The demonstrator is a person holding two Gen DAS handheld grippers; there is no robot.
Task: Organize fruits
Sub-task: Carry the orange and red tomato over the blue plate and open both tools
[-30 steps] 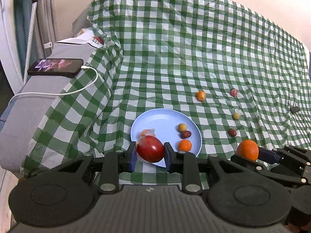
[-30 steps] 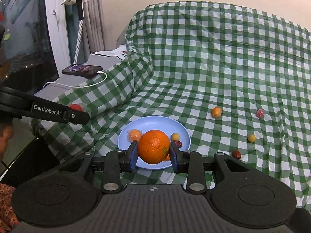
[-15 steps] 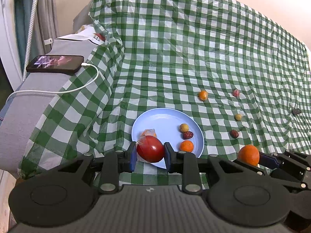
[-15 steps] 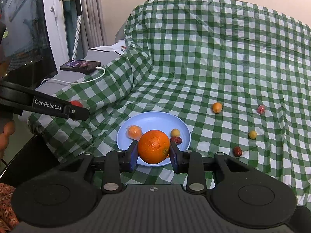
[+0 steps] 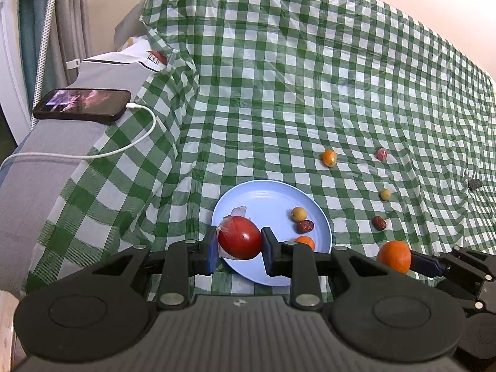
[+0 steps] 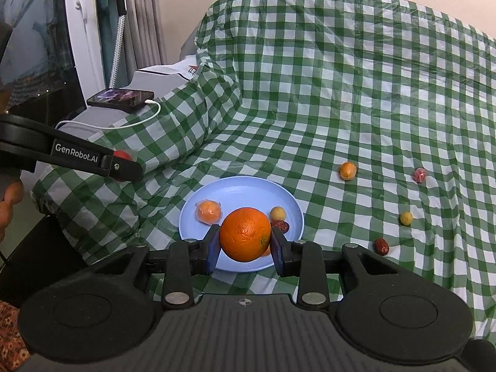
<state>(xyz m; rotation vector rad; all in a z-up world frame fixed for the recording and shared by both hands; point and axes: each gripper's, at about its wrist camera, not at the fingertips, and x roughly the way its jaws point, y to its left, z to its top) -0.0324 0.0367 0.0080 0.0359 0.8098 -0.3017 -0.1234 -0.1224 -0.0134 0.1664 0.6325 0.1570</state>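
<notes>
Blue plate (image 6: 288,204) lies just beyond both pairs of fingers, left clamped on the red fruit (image 5: 240,238), right on the orange (image 6: 245,238); lower each fully before releasing, avoiding rolling.

I'm working in what looks like a home living room: a sofa draped in a green checked cloth (image 5: 310,93), and on its grey armrest (image 5: 62,142) left of the cloth a phone (image 5: 82,109) on a white charging cable (image 5: 130,145). Grey curtains (image 6: 145,21) hang behind that armrest.
</notes>
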